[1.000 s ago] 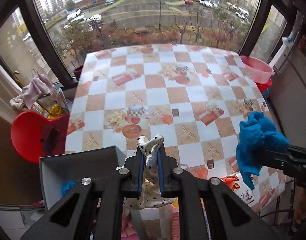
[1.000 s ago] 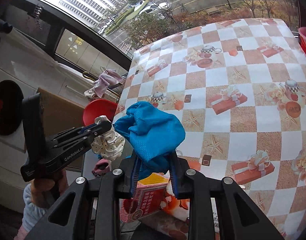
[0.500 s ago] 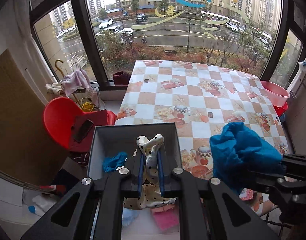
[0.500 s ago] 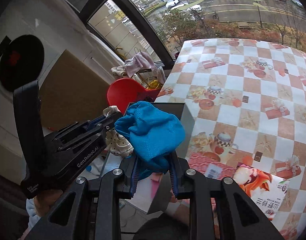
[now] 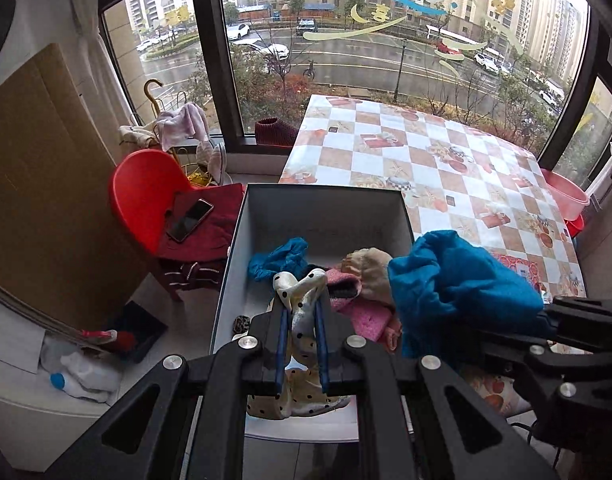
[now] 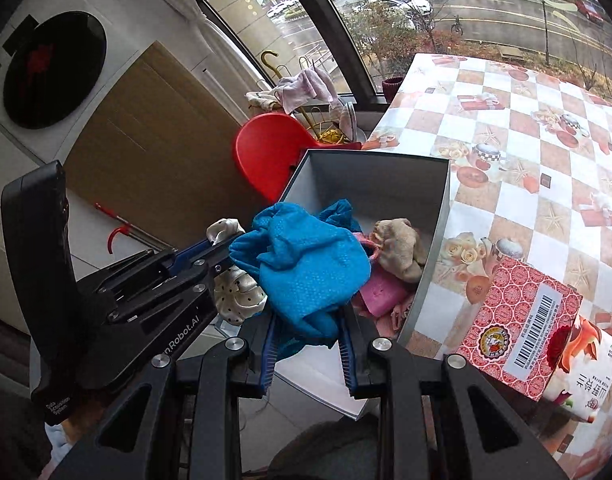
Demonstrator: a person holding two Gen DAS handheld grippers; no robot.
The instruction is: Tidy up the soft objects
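My left gripper (image 5: 301, 312) is shut on a cream cloth with black dots (image 5: 302, 320), hanging over the near end of a grey open box (image 5: 322, 208). My right gripper (image 6: 306, 332) is shut on a bunched blue cloth (image 6: 302, 268), held over the same box (image 6: 370, 184). That blue cloth (image 5: 458, 280) shows at the right of the left wrist view, and the dotted cloth (image 6: 238, 292) shows in the left gripper in the right wrist view. Inside the box lie a smaller blue cloth (image 5: 280, 258), a pink cloth (image 5: 366, 316) and a beige cloth (image 5: 370, 270).
The box stands beside a table with a checked cover (image 5: 426, 160). A red patterned carton (image 6: 518, 320) lies on the table's near corner. Left of the box is a red chair (image 5: 142, 188) with a phone (image 5: 190, 220). A pink basin (image 5: 566, 200) sits at the far right.
Both grippers have swung left, away from over the table to over the open box, each still holding its cloth. The box's contents have come into view.
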